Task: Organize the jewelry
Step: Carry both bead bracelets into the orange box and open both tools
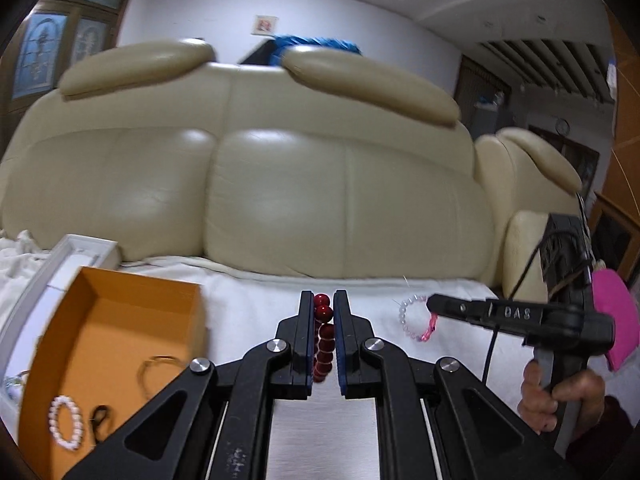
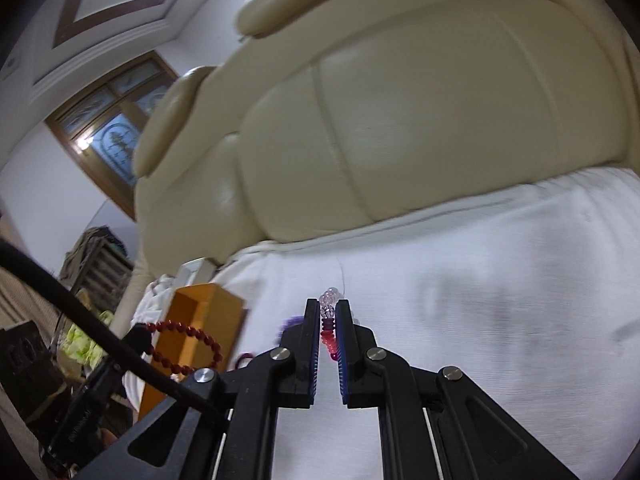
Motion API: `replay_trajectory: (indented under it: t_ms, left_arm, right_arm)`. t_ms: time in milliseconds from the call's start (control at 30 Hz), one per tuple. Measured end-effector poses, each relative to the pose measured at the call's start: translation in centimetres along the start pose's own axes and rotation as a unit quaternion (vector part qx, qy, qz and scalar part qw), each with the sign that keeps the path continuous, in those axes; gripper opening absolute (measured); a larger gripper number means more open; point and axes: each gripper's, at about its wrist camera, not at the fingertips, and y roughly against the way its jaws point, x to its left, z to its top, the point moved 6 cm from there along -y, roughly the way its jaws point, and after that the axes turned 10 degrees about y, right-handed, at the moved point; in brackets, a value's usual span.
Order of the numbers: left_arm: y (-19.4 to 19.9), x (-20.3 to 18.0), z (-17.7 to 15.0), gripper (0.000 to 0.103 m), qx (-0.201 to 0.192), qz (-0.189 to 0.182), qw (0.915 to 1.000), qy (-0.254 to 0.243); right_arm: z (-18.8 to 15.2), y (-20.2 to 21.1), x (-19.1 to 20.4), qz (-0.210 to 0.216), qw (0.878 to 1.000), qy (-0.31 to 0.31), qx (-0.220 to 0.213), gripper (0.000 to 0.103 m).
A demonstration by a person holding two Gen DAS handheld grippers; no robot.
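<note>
My left gripper [image 1: 323,300] is shut on a dark red bead bracelet [image 1: 323,336], held above the white cloth; the bracelet also shows in the right wrist view [image 2: 188,344]. My right gripper [image 2: 327,308] is shut on a pink and clear bead bracelet [image 2: 329,332], which also shows in the left wrist view [image 1: 416,318] hanging from the right gripper [image 1: 434,304]. An orange box [image 1: 120,328] lies open at the left, holding a pearl bracelet [image 1: 66,422], a gold ring-shaped piece [image 1: 158,368] and a small black piece [image 1: 100,416]. The box also shows in the right wrist view [image 2: 200,320].
A beige leather sofa back [image 1: 280,168] rises behind the white cloth [image 2: 480,280] covering the seat. A white box lid [image 1: 76,256] lies behind the orange box. A pink object [image 1: 616,312] sits at the far right. A small purple item [image 2: 292,322] lies near the right gripper.
</note>
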Motion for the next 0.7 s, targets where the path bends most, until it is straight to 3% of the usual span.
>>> replay_trajectory:
  t_ms: [167,433,700]
  left_arm:
    - [2.4,4.7,1.2,0.009,-0.020,0.037,0.9987,0.029]
    - [3.0,12.3,0.5,0.009,-0.013,0.101,0.9926,0.066]
    - [2.2,17.4,0.1,0.009,0.000,0.137,0.9856,0.100]
  right_arm:
    - [-0.1,-2.1,5.2,0.038,0.999,0.029,-0.004,0.009]
    - [-1.6,-5.8,13.2,0.092,0.992,0.085,0.019,0.009]
    - [-2.3,-9.7,17.5,0.119,0.986,0.112,0.039,0.009]
